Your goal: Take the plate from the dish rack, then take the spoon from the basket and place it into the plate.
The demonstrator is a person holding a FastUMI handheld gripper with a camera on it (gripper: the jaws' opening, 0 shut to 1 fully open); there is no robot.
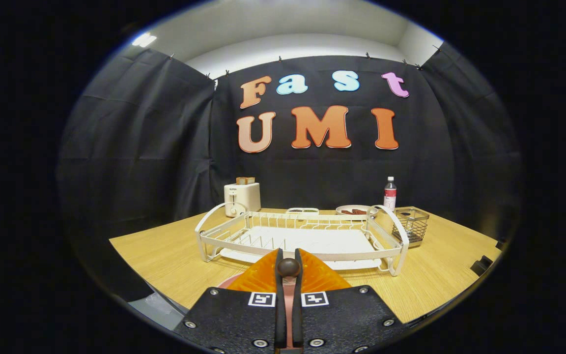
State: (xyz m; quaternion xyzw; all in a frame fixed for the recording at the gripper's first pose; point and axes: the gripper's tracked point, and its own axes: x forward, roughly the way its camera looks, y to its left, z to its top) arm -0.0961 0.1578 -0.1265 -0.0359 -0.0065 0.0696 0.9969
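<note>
My gripper [288, 260] is shut on a dark, rounded spoon end [288, 267] that pokes up between the fingertips; the remainder of the spoon is hidden by the fingers. Directly under the fingers lies a pink plate [227, 282] on the wooden table, showing as a rim to the left of the fingers and through the narrow gap between them. Just beyond the fingertips stands the white wire dish rack [302, 236], with no dishes in it. The wire mesh basket [412, 224] hangs at the rack's right end.
A white toaster [241, 198] stands behind the rack on the left. A bottle [390, 193], a bowl of food [354, 210] and a small white tray [302, 211] sit along the back. The table's front edge [165, 300] runs close beneath me.
</note>
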